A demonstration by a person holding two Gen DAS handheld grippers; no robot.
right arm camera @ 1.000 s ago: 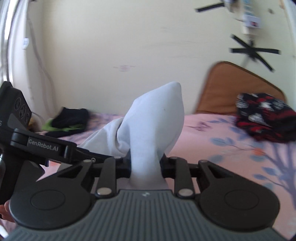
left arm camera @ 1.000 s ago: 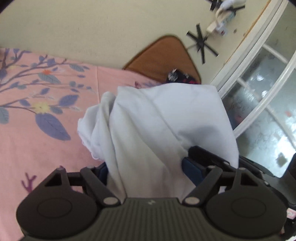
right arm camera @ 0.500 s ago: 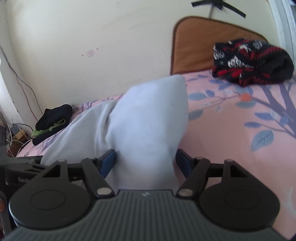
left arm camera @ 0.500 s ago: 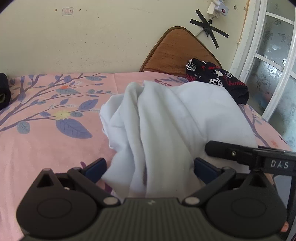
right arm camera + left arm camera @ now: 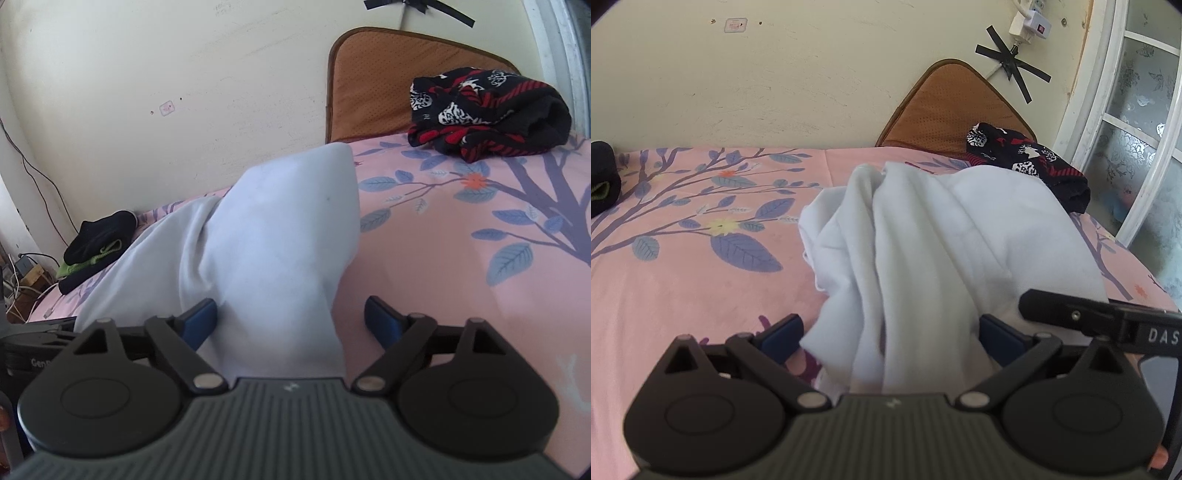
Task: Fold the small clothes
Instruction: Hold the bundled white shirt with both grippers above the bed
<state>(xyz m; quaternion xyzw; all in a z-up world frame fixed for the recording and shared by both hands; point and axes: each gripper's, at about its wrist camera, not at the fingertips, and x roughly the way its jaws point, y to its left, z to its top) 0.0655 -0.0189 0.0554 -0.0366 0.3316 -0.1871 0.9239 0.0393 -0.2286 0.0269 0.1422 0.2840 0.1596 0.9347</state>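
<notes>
A pale white-blue garment lies bunched on the pink floral bedsheet. In the left wrist view it drapes between the wide-apart blue pads of my left gripper, which is open. In the right wrist view the same cloth rises in a peak between the spread pads of my right gripper, also open; the cloth lies against the left pad and clear of the right one. The right gripper's body shows at the left view's right edge.
A folded black, red and white patterned garment lies at the bed's far corner against a brown cushion. A black and green clothes pile sits at the other end. A wall runs behind, with a window frame to the right.
Both grippers were shut on the white garment and held it up; both have opened and come down towards the bed, and the cloth now slumps loose between the pads.
</notes>
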